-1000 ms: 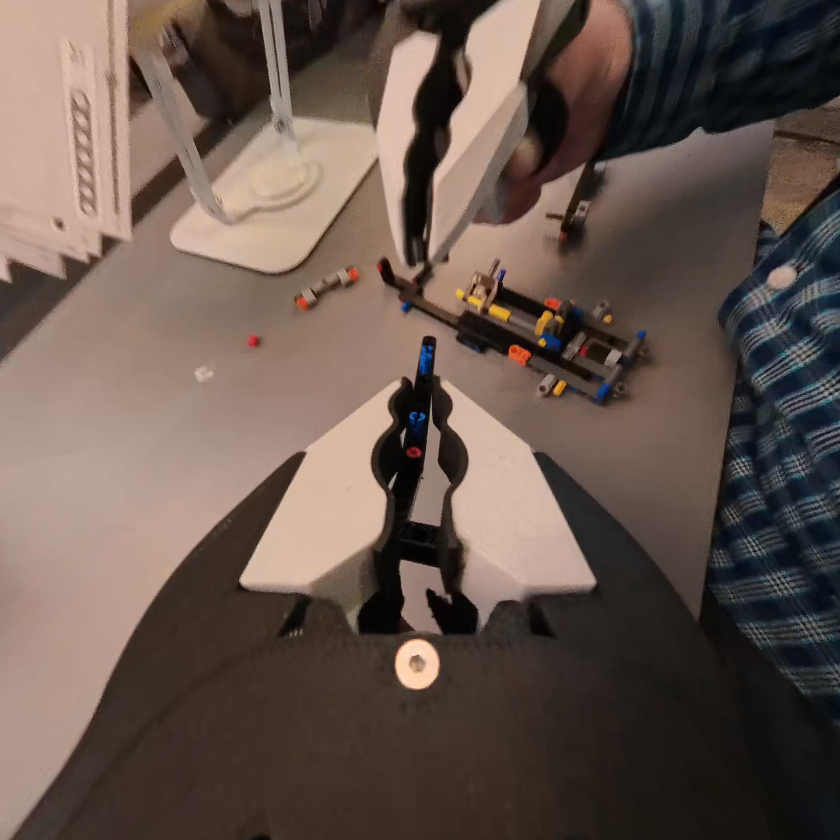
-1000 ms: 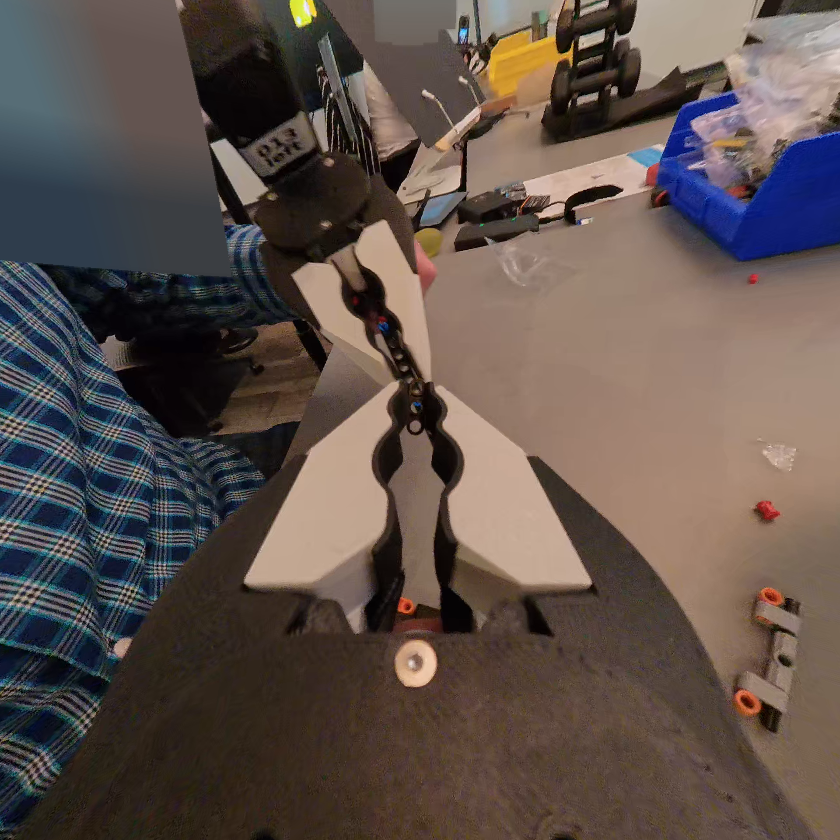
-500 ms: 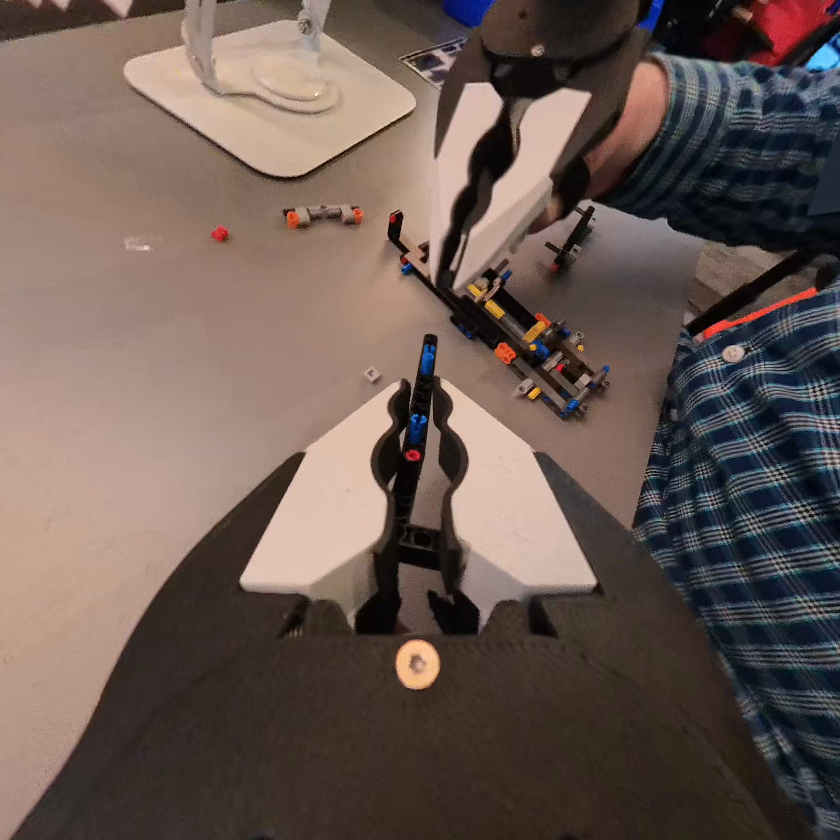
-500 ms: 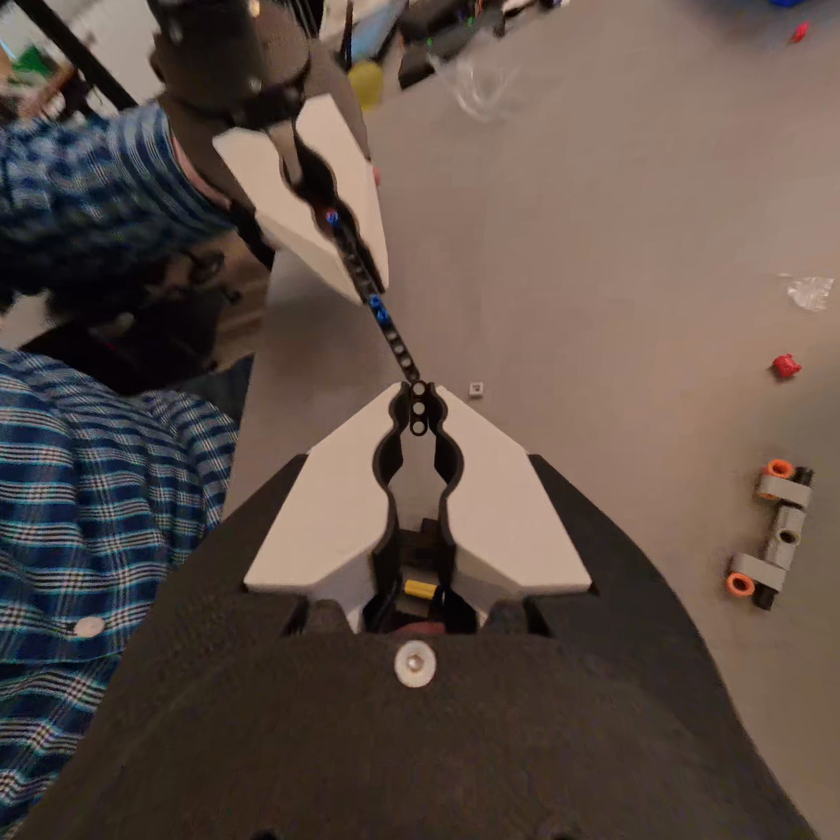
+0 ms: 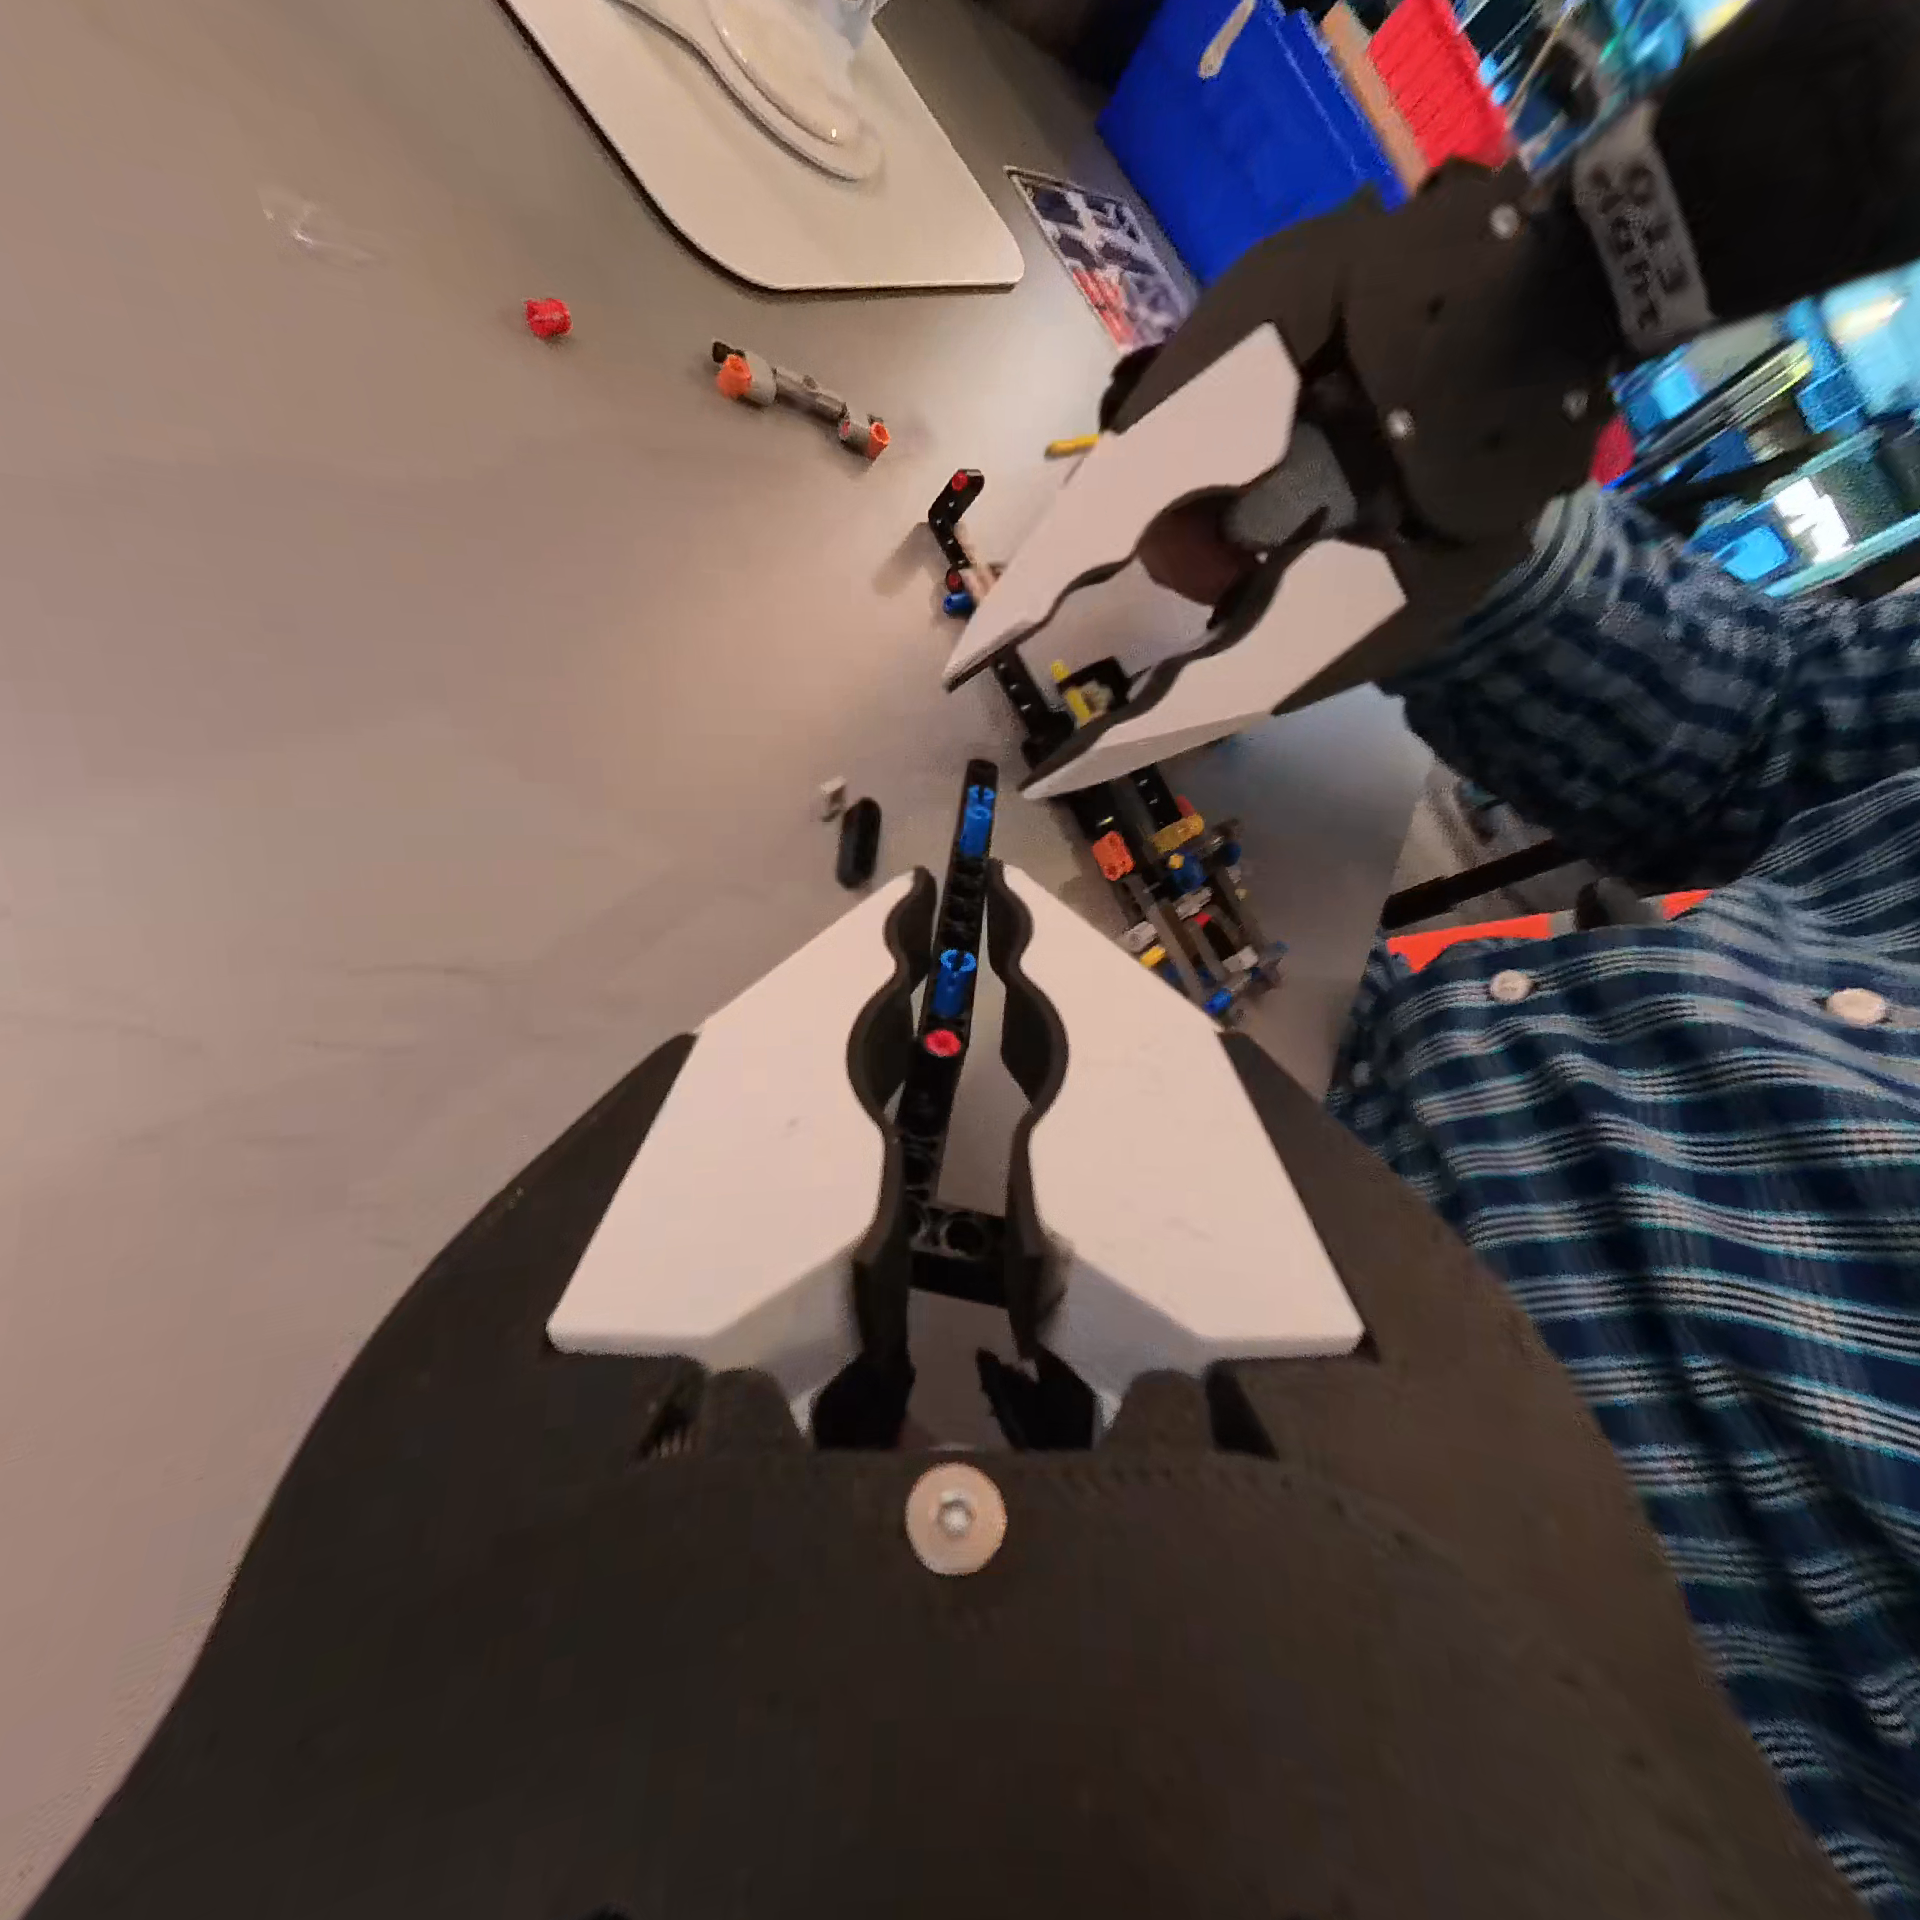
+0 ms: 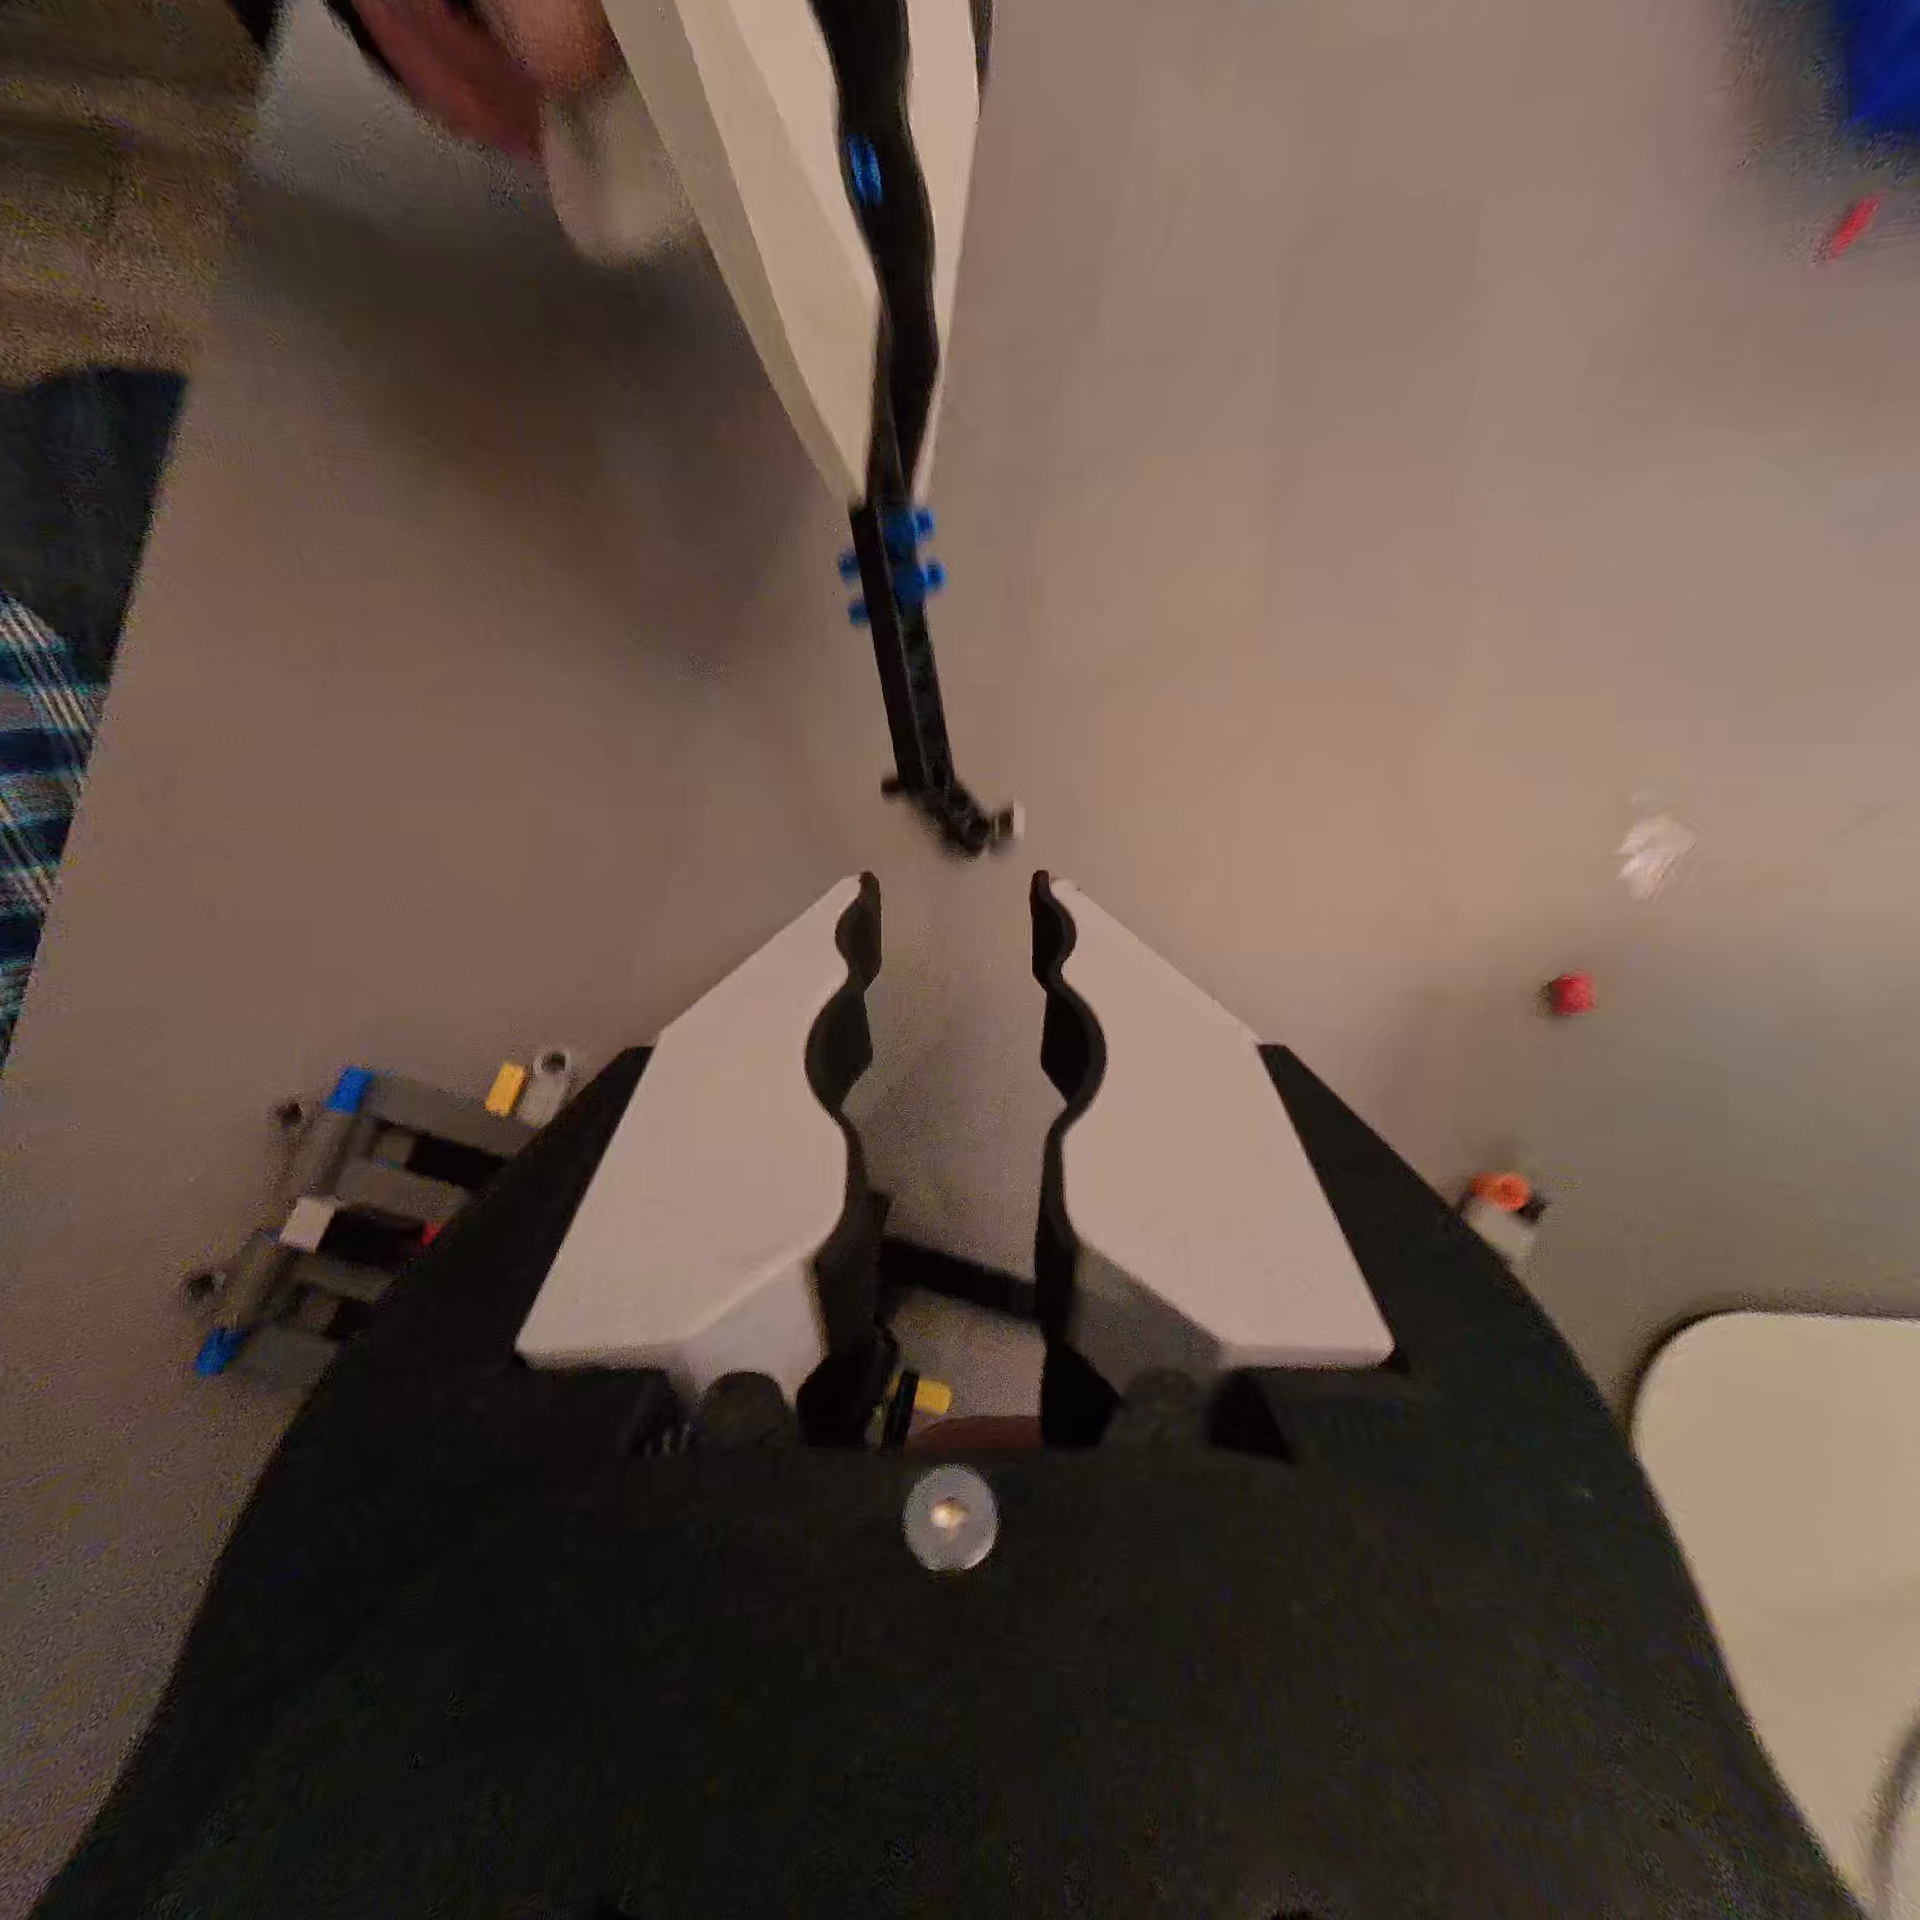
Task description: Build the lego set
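My left gripper (image 5: 958,883) is shut on a long black beam (image 5: 940,1049) that carries blue pins and a red pin and sticks out past the fingertips. The right wrist view shows the same gripper (image 6: 883,457) holding the beam (image 6: 909,665) over the grey table (image 6: 1351,623). My right gripper (image 6: 954,888) is open and empty. In the left wrist view it (image 5: 992,727) hovers just above the long chassis assembly (image 5: 1174,873). A small black piece (image 5: 857,842) lies on the table beside the beam's tip; it also shows in the right wrist view (image 6: 961,821).
A red piece (image 5: 548,317), a grey link with orange ends (image 5: 800,390) and a black angled beam (image 5: 954,509) lie farther out. A white stand base (image 5: 779,135) and a blue bin (image 5: 1236,135) are at the back. A person's checked sleeve (image 5: 1662,1195) is on the right. Left tips to right tips: about 7 cm.
My right gripper was shut on a small black piece at the beam's tip; it has opened and pulled away, and that piece now lies on the table. My left gripper keeps its hold.
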Action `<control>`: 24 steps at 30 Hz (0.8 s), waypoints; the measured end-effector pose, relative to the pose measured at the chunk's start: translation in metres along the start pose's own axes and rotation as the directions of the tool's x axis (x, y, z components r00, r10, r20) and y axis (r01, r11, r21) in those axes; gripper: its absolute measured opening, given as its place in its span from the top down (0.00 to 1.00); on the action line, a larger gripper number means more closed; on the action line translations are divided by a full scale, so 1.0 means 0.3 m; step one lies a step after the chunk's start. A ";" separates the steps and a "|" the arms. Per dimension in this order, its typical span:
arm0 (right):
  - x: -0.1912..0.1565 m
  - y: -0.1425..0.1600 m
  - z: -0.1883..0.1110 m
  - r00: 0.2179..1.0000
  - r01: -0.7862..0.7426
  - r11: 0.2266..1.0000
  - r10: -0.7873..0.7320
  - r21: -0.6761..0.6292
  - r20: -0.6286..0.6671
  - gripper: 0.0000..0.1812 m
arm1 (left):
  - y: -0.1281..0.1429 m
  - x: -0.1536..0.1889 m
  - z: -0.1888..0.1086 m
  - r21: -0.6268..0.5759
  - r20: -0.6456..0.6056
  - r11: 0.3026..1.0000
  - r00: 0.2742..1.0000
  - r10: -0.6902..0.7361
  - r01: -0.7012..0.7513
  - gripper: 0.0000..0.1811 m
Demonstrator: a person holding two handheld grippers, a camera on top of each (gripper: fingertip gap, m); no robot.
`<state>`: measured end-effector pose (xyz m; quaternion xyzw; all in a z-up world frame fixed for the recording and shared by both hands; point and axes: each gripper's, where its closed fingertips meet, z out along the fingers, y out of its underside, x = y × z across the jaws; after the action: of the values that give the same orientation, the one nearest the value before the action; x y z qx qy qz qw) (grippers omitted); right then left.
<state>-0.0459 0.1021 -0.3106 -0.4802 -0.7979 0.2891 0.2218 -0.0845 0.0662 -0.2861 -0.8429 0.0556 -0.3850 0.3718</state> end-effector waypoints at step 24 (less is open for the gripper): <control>0.018 -0.081 0.084 0.742 0.568 0.806 -0.590 -0.168 -0.318 0.94 | -0.010 -0.036 0.074 -0.004 -0.034 0.999 0.998 -0.047 0.047 0.96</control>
<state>-0.0796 0.0916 -0.3123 -0.2592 -0.8620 0.0901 0.4262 -0.0772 0.0854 -0.3002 -0.8379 0.0426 -0.4078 0.3604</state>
